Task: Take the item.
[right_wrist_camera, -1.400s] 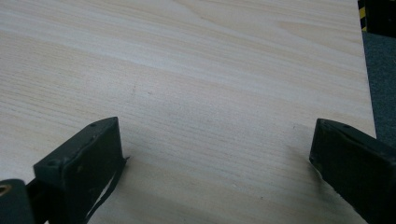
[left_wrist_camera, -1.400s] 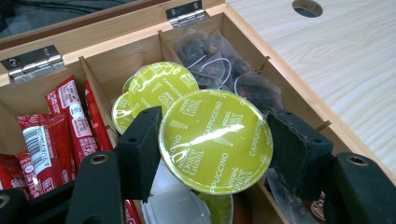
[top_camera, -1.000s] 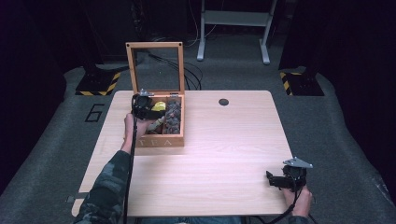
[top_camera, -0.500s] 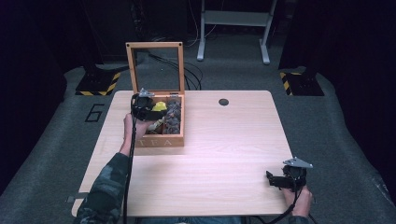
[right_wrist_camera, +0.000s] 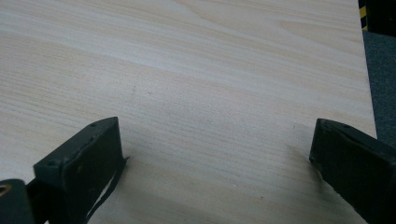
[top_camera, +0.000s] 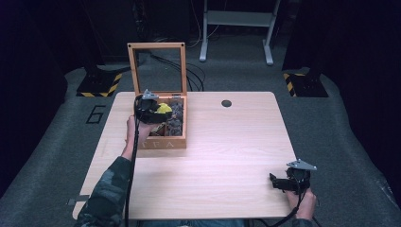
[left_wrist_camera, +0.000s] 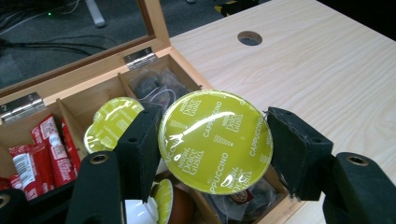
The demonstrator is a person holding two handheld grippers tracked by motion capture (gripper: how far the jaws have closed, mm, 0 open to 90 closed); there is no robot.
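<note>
The left gripper (top_camera: 150, 109) holds a yellow-green coffee capsule (left_wrist_camera: 215, 141) between its two black jaws, the pads pressing on opposite edges of the round foil lid, which reads "Dolce Gusto Cappuccino". In the high view this gripper hangs over the left half of the wooden box (top_camera: 163, 142), which stands on the far left part of the table (top_camera: 222, 156), and the capsule (top_camera: 163, 108) shows as a yellow spot just right of the gripper, above the box's compartments. The box's glass-paned lid (top_camera: 157, 68) stands upright at its far side, on metal hinges (left_wrist_camera: 138, 57). Below the held capsule, the left gripper view shows a second yellow-green capsule (left_wrist_camera: 112, 122) lying in a middle compartment, red sachets (left_wrist_camera: 44, 149) in the compartment to its left, and dark wrapped packets (left_wrist_camera: 156, 88) in the far right compartment.

The right gripper (top_camera: 283, 183) rests low over the table's near right corner, well apart from the box; its jaws stand wide with nothing between them, bare wood beneath. A round cable hole (top_camera: 226, 103) lies in the table's far edge, right of the box.
</note>
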